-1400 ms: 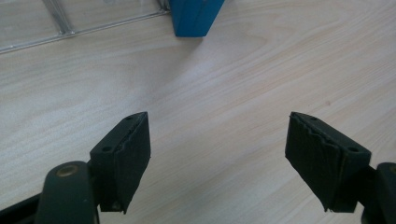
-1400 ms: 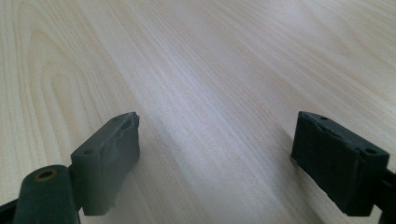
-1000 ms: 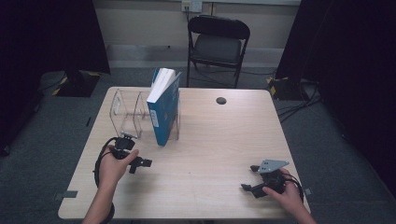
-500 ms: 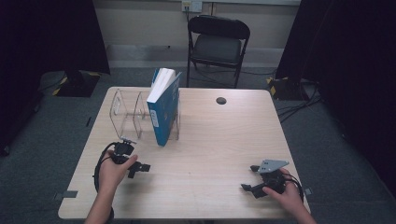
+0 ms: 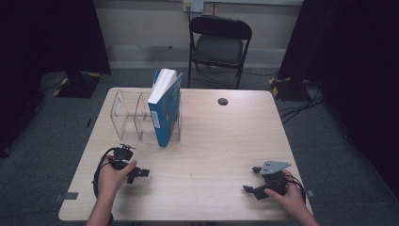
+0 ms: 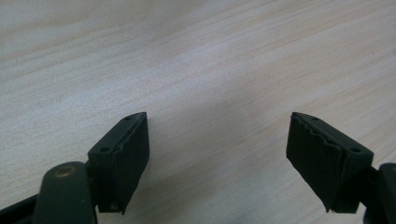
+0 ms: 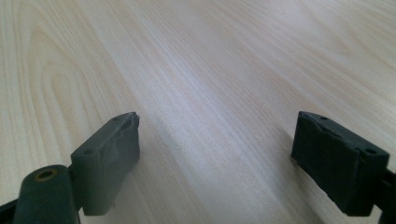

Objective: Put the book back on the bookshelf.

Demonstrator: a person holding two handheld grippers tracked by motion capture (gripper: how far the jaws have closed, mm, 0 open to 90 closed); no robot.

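Pale wooden table (image 5: 211,155): my left gripper (image 5: 134,172) and right gripper (image 5: 254,190) rest near me, jaws apart, empty. I judge the blue book (image 5: 164,110), upright in the clear rack (image 5: 127,113) at far left, stiff and fairly heavy; best pinched across its spine.

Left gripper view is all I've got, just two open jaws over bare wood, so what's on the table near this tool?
Observer: A blue book stands upright in the right end of a clear rack, beyond the left tool.
Operator: Is the book touching my tool?
Observer: No, bare table lies between them.
Operator: Where's the other tool?
Observer: The right tool sits near the table's front right edge, held in the right hand, jaws wide apart and empty.
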